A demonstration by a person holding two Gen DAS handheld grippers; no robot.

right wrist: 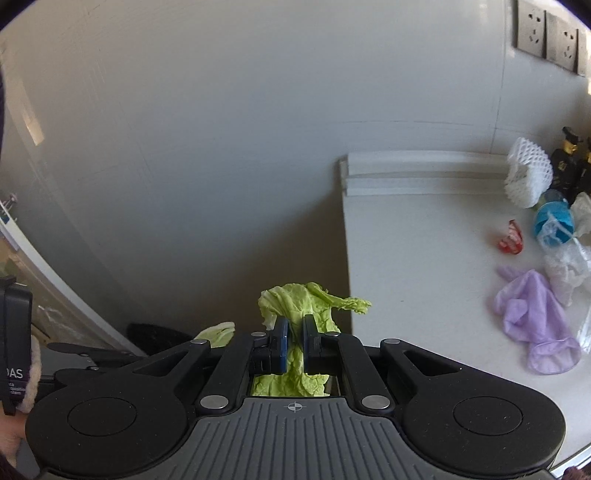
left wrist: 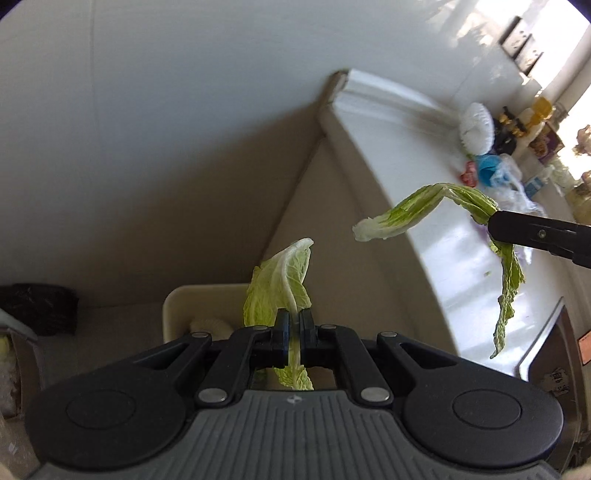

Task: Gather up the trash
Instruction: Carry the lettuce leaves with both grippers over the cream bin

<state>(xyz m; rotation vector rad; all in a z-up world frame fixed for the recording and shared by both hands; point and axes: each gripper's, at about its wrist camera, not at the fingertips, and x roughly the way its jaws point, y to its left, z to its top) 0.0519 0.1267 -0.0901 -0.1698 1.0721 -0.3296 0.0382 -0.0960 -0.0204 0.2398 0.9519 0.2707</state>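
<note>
My left gripper (left wrist: 294, 325) is shut on a pale green cabbage leaf (left wrist: 280, 288), held in the air above a cream bin (left wrist: 177, 306) on the floor. My right gripper (right wrist: 294, 332) is shut on a second cabbage leaf (right wrist: 295, 302), beside the white counter's left edge (right wrist: 349, 280). In the left wrist view the right gripper's black fingers (left wrist: 532, 230) come in from the right with that long leaf (left wrist: 424, 206) draped over them. The left gripper's leaf tip (right wrist: 218, 332) shows low left in the right wrist view.
The white counter (left wrist: 424, 177) carries a purple glove (right wrist: 532, 317), clear plastic bag (right wrist: 565, 269), red wrapper (right wrist: 511, 242), blue cup (right wrist: 552, 221), white foam net (right wrist: 528, 177) and dark bottles (right wrist: 569, 162). A black bag (left wrist: 37, 306) lies on the floor at left. Wall sockets (right wrist: 546, 33) are at upper right.
</note>
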